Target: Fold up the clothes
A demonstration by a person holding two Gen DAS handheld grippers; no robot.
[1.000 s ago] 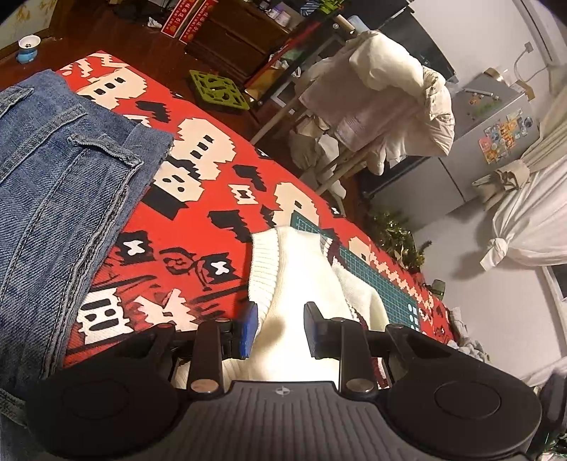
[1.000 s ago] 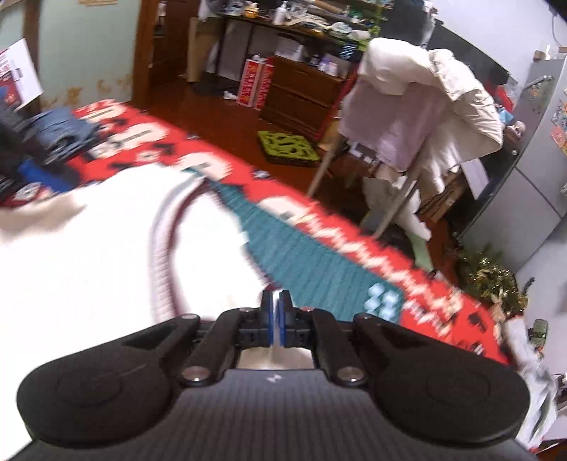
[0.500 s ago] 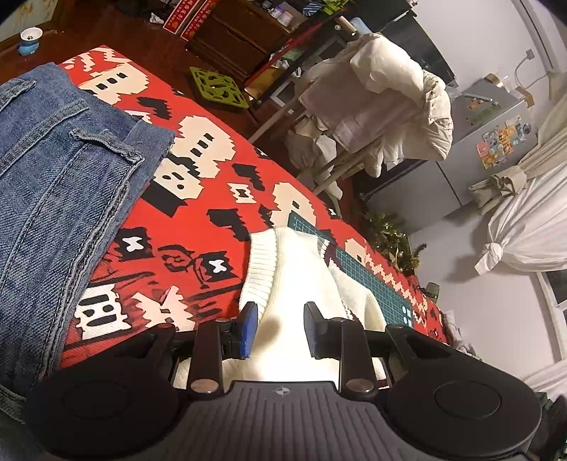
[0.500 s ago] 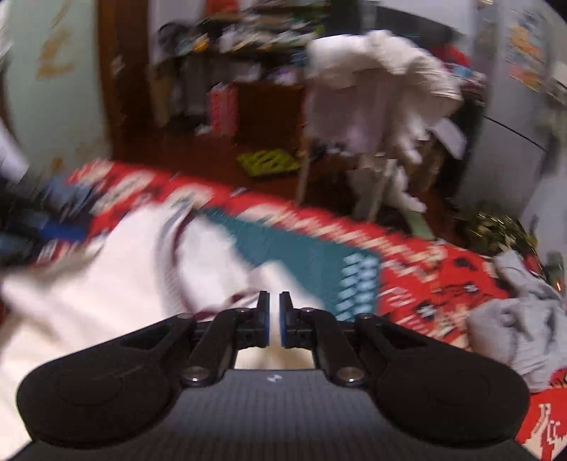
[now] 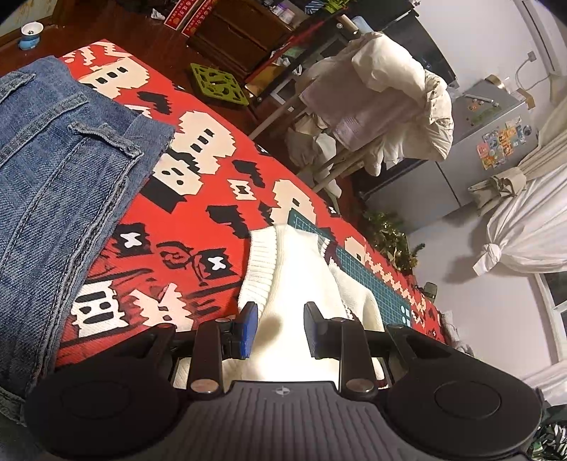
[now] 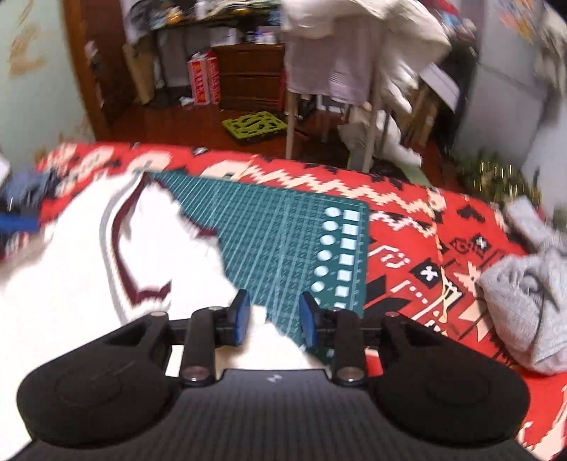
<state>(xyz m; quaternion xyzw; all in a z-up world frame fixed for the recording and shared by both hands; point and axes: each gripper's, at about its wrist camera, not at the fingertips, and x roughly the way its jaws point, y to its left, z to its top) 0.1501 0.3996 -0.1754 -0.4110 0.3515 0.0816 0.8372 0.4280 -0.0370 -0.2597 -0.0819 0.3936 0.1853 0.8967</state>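
Fingers [image 5: 250, 324] of both grippers stand spread and empty over the white sweater [image 5: 294, 269] lying low in the frame on the red blanket [image 5: 198, 198], seemingly lining up a fold.

No wording can be read with certainty anywhere in either view. The red boxes [image 5: 187, 13] on the floor by the wooden dresser [image 5: 234, 35] carry white characters, too small and skewed in the left wrist view and too blurred in the right wrist view to make out. The green cutting mat [image 6: 283, 241] on the red patterned blanket [image 5: 198, 198] shows a printed ruled grid and a column of pale circles and squares along its right edge, but its scale numbers are illegible. The stickers [image 5: 501, 142] on the grey fridge [image 5: 471, 156] are coloured patches only. Each gripper body bears a small pale emblem [image 5: 282, 391] with no letters.
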